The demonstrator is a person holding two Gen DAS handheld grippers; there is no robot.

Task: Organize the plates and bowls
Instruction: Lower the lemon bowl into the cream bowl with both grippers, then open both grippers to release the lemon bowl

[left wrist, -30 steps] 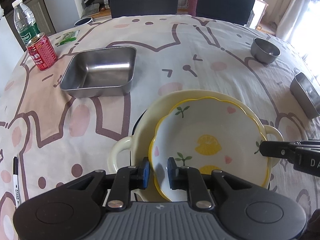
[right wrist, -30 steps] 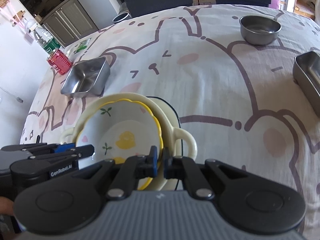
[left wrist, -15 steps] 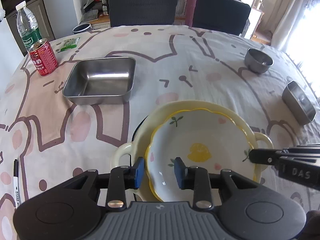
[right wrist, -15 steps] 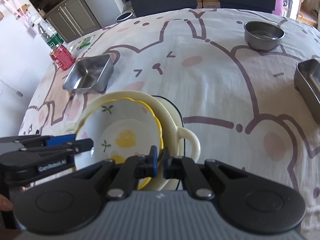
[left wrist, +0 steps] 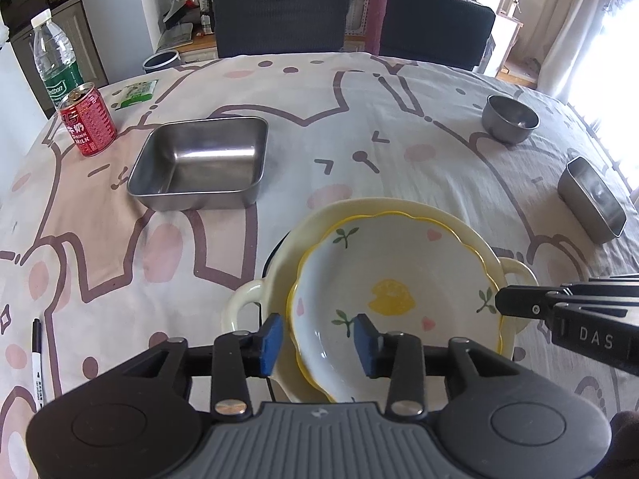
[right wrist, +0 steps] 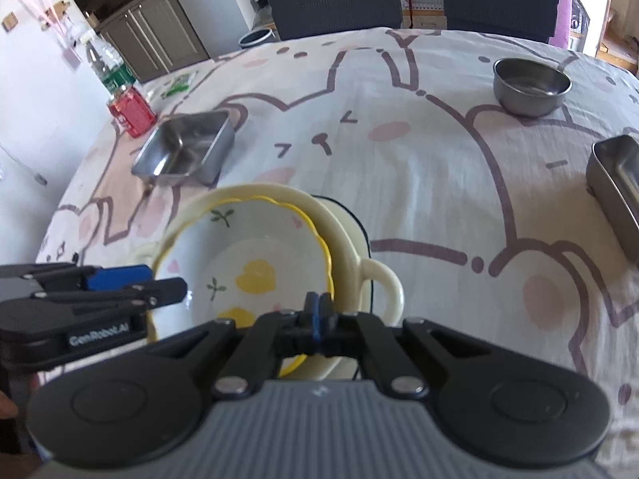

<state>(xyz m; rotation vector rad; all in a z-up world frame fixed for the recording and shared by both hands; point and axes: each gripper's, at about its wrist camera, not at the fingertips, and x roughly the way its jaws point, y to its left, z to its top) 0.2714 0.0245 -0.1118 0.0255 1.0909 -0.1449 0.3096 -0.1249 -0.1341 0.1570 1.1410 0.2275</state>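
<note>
A scalloped ceramic bowl (left wrist: 399,279), glazed white with a yellow rim, painted lemons and green sprigs, sits nested inside a cream two-handled dish (left wrist: 515,275) near the front edge of the desk (left wrist: 359,92). A dark rim showing beneath the dish suggests a third piece at the bottom of the stack, though it cannot be identified.

The left claw (left wrist: 317,337) straddles the bowl's near rim, its blue pads (left wrist: 271,337) clear of the glaze as the jaws are opening. The right claw (right wrist: 318,311) is pressed together at the bowl's right-hand rim; whether a sliver of rim is pinched between the pads cannot be told.

The job appears about half done: the crockery is gathered, the steelware is not. Behind and left of the bowl lies a square brushed-steel tray (left wrist: 199,163), shallow and round-cornered. Far behind and to the right stands a small round steel bowl (left wrist: 509,117), and nearer on that side an oblong steel container (left wrist: 593,201). All three sit well apart from the stack.

Farther left of the bowl are a red milk can (left wrist: 88,123), a clear plastic water bottle (left wrist: 56,64) and a black marker pen (left wrist: 38,359). A soft cartoon-print cloth covers the desk.
</note>
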